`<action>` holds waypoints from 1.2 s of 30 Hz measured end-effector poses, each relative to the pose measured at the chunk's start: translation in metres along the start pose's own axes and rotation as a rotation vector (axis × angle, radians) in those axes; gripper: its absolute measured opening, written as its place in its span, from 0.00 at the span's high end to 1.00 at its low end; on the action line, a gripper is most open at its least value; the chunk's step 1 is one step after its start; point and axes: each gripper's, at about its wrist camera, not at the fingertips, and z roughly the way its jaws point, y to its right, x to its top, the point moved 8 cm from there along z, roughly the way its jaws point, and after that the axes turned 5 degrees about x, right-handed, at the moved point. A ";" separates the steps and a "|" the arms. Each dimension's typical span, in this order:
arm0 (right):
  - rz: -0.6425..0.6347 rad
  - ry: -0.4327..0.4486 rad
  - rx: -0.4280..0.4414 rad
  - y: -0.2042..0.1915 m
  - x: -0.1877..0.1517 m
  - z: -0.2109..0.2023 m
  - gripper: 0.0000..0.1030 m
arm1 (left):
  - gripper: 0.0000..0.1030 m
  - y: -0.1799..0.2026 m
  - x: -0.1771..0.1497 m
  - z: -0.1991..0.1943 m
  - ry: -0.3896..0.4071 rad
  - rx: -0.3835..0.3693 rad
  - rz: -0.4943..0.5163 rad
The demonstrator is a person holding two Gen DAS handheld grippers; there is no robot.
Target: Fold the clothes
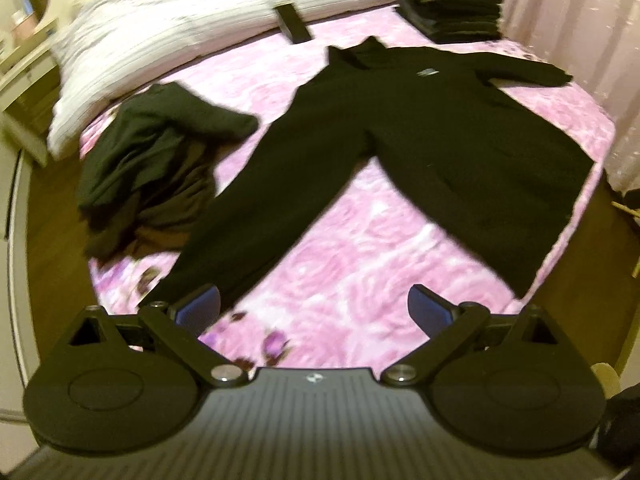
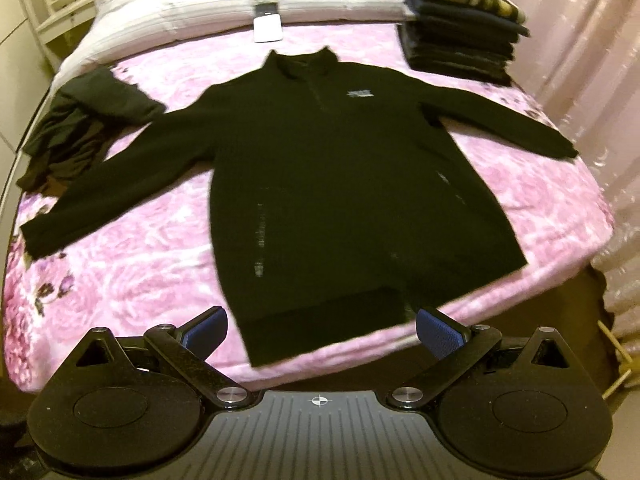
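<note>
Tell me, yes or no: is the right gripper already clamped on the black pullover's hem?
No: the right gripper hangs open above the hem of the black pullover, its blue pads wide apart and holding nothing.

Left hand-held gripper (image 1: pixel 316 310): fingers spread wide, nothing between the blue pads. Right hand-held gripper (image 2: pixel 322 330): likewise spread wide, nothing held.

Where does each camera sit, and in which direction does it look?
Left wrist: on the left claw, open, near the bed's foot, facing the black sweater's sleeve end.
Right wrist: on the right claw, open, above the sweater's hem, facing the pillows.
Shared: sweater, folded stack, unfolded pile, pink blanket.
</note>
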 end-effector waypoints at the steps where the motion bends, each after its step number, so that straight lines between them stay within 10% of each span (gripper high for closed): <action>1: 0.010 -0.001 -0.006 0.005 -0.001 -0.001 0.00 | 0.04 0.007 0.005 0.001 0.006 -0.012 0.013; 15: 0.103 0.005 -0.061 0.054 -0.014 -0.018 0.00 | 0.04 0.092 0.061 0.010 0.074 -0.125 0.139; 36: 0.112 -0.034 -0.063 0.078 -0.023 -0.015 0.00 | 0.04 0.141 0.055 0.023 0.036 -0.176 0.192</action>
